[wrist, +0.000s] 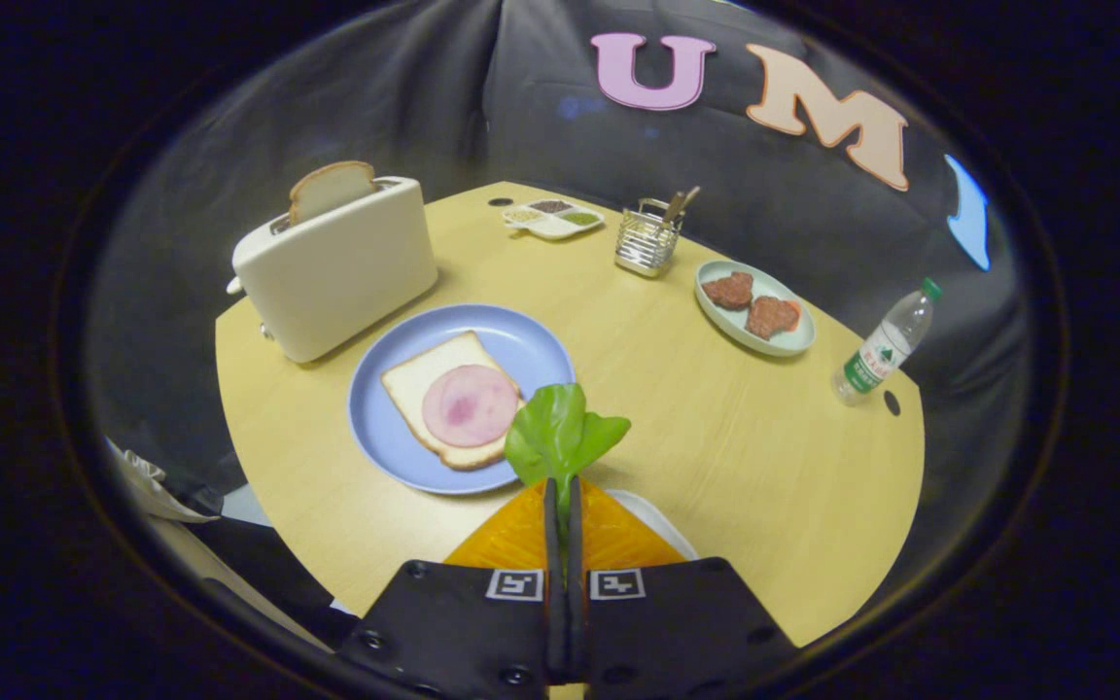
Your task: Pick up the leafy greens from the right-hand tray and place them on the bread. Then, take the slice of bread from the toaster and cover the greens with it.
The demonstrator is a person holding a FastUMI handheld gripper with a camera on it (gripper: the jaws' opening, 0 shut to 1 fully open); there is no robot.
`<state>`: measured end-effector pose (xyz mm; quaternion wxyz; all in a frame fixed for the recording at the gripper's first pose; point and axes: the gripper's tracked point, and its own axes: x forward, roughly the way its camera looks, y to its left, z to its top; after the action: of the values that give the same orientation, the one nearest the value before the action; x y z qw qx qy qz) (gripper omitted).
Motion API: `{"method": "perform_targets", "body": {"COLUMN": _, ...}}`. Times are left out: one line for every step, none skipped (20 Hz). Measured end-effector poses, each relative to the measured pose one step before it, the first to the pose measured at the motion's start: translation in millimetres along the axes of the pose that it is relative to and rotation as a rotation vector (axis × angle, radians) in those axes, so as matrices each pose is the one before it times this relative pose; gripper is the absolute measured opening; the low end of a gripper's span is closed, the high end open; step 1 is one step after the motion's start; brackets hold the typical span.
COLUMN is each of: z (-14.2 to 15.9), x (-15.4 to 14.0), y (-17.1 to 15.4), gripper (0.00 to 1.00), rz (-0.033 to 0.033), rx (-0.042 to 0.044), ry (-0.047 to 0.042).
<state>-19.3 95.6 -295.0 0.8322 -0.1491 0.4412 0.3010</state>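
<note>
Gripper view, looking along the jaws: the gripper has its jaws pressed together on the stem of the leafy greens, which stand up just ahead of the tips, lifted above the pale wooden worktop. Under the fingers lies a white tray (mostly hidden). Just beyond the leaves, a blue plate carries a slice of bread topped with a round of ham. Behind it stands a cream toaster with a second bread slice poking from its slot. Farther off: a green dish of meat patties, a wire utensil holder, a condiment tray, a water bottle.
</note>
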Motion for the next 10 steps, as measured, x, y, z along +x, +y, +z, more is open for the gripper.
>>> {"method": "perform_targets", "body": {"z": 5.78, "x": 0.69, "y": 5.70, "gripper": 0.04, "rz": 0.00669, "rx": -0.00328, "ry": -0.00085}}
{"method": "perform_targets", "body": {"z": 5.95, "x": 1.29, "y": 6.59, "gripper": 0.04, "rz": 0.01038, "rx": -0.00150, "ry": -0.00185}}
{"method": "perform_targets", "body": {"z": 5.42, "x": 2.10, "y": 6.23, "gripper": 0.04, "rz": 0.00747, "rx": -0.00299, "ry": -0.00133}}
{"method": "perform_targets", "body": {"z": 5.57, "x": 1.85, "y": 6.43, "gripper": 0.04, "rz": 0.00849, "rx": -0.00490, "ry": -0.00171}}
{"method": "perform_targets", "body": {"z": 4.58, "x": 2.63, "y": 6.72, "gripper": 0.04, "rz": 0.00606, "rx": -0.00594, "ry": 0.00047}}
{"method": "perform_targets", "body": {"z": 4.50, "x": 3.26, "y": 6.03, "gripper": 0.04, "rz": 0.00503, "rx": -0.00781, "ry": 0.00045}}
{"method": "perform_targets", "body": {"z": 4.12, "x": 3.43, "y": 4.69, "gripper": 0.04, "rz": 0.00205, "rx": -0.00877, "ry": 0.00005}}
{"method": "perform_targets", "body": {"z": 4.11, "x": 3.69, "y": 5.37, "gripper": 0.04, "rz": 0.00518, "rx": -0.00509, "ry": 0.00254}}
{"method": "perform_targets", "body": {"z": 2.22, "x": 3.69, "y": 6.94, "gripper": 0.04, "rz": 0.00884, "rx": -0.00220, "ry": 0.00256}}
{"method": "perform_targets", "body": {"z": 4.27, "x": 3.43, "y": 5.99, "gripper": 0.04, "rz": 0.00771, "rx": -0.00366, "ry": 0.00067}}
